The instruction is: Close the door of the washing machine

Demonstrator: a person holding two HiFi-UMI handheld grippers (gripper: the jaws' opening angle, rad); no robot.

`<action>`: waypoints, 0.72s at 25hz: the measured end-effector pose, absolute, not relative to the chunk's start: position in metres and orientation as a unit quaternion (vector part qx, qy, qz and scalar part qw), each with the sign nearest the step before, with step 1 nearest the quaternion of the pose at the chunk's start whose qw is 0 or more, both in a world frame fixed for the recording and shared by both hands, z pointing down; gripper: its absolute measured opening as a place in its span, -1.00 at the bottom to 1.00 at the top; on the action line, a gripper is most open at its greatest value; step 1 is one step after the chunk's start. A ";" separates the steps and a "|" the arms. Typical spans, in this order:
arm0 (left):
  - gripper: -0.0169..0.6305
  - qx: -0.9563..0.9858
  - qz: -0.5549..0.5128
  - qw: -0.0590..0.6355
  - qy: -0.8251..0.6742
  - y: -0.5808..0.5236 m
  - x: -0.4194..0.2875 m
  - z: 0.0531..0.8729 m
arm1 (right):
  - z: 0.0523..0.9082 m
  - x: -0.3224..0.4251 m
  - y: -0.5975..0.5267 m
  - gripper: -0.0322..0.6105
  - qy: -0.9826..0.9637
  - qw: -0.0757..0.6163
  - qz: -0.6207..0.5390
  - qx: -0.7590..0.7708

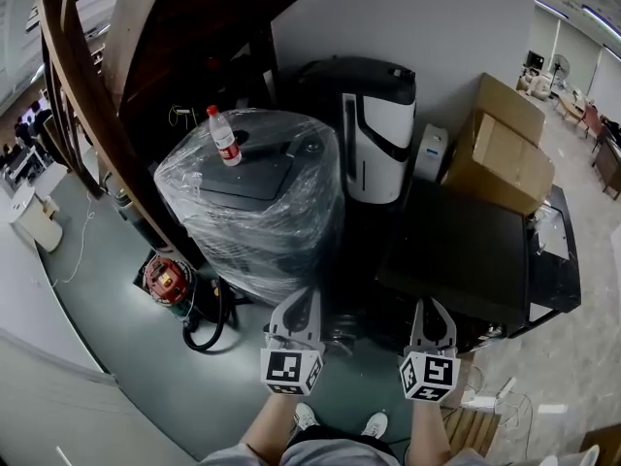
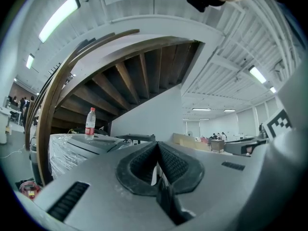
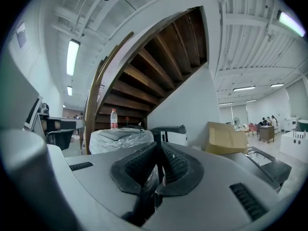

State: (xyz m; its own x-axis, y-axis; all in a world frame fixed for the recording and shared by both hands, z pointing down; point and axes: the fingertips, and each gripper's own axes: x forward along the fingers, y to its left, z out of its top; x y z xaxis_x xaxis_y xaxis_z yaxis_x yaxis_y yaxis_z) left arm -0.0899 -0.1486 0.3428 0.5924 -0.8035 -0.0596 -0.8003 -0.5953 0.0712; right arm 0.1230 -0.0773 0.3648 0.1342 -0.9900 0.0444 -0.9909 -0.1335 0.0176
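Closest up, left gripper (image 1: 304, 301) and right gripper (image 1: 432, 309), side by side just above a pair of shoes (image 1: 340, 421), both with jaws pressed tight together and pinching nothing, same story in each gripper view. Not touching any appliance, just hanging in front of the row of them. Biggest candidate for the washing machine: plastic-wrapped unit (image 1: 254, 212) right ahead of the left gripper, top lid lying flat under the wrap, so apparently shut already. Next, dark flat-topped cabinet (image 1: 456, 250) ahead of the right gripper, with a dark framed panel (image 1: 560, 250) sticking out on its far right side, possibly a door swung open, honestly can't tell. Then tall black-and-white appliance (image 1: 374, 129) against the wall between the two, cardboard boxes (image 1: 500, 144) behind the cabinet, red reel (image 1: 167, 278) on the floor by the wrapped unit, and a water bottle (image 1: 223, 136) standing upright on top of the wrap. Progress-wise, looks like zero: no contact with any door, no push lined up. Left to do, by my guess: pick out the open door, reach over and swing it shut.
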 end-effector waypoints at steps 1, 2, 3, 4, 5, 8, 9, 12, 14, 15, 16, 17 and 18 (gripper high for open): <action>-0.94 0.891 -0.043 0.017 -0.451 -0.150 -0.092 0.343 | 0.369 0.119 -0.082 -0.89 -0.662 0.024 0.013 0.749; -0.94 0.891 -0.043 0.017 -0.452 -0.151 -0.094 0.343 | 0.374 0.115 -0.087 -0.89 -0.666 0.027 0.016 0.745; -0.94 0.890 -0.043 0.017 -0.454 -0.152 -0.096 0.344 | 0.380 0.111 -0.092 -0.89 -0.670 0.030 0.019 0.742; -0.94 0.889 -0.043 0.016 -0.455 -0.153 -0.098 0.345 | 0.386 0.107 -0.097 -0.89 -0.674 0.033 0.022 0.738; -0.94 0.888 -0.042 0.016 -0.457 -0.155 -0.100 0.347 | 0.392 0.103 -0.103 -0.89 -0.678 0.037 0.025 0.733; -0.94 0.885 -0.041 0.015 -0.463 -0.158 -0.107 0.352 | 0.414 0.090 -0.118 -0.89 -0.691 0.049 0.038 0.720; -0.94 0.884 -0.040 0.015 -0.466 -0.159 -0.109 0.354 | 0.422 0.085 -0.123 -0.89 -0.696 0.053 0.042 0.715; -0.94 0.882 -0.040 0.016 -0.470 -0.162 -0.115 0.360 | 0.446 0.073 -0.138 -0.83 -0.709 0.067 0.056 0.700; -0.94 0.880 -0.038 0.018 -0.473 -0.163 -0.119 0.365 | 0.462 0.064 -0.146 -0.82 -0.716 0.076 0.065 0.691; -0.94 0.879 -0.036 0.018 -0.475 -0.163 -0.122 0.368 | 0.469 0.059 -0.150 -0.82 -0.719 0.081 0.069 0.686; -0.94 0.878 -0.035 0.019 -0.477 -0.164 -0.125 0.370 | 0.477 0.054 -0.154 -0.81 -0.723 0.085 0.074 0.681; -0.94 0.877 -0.033 0.020 -0.480 -0.164 -0.128 0.373 | 0.485 0.050 -0.158 -0.80 -0.727 0.090 0.079 0.676; -0.94 0.875 -0.032 0.020 -0.482 -0.164 -0.130 0.376 | 0.493 0.045 -0.162 -0.79 -0.730 0.094 0.084 0.671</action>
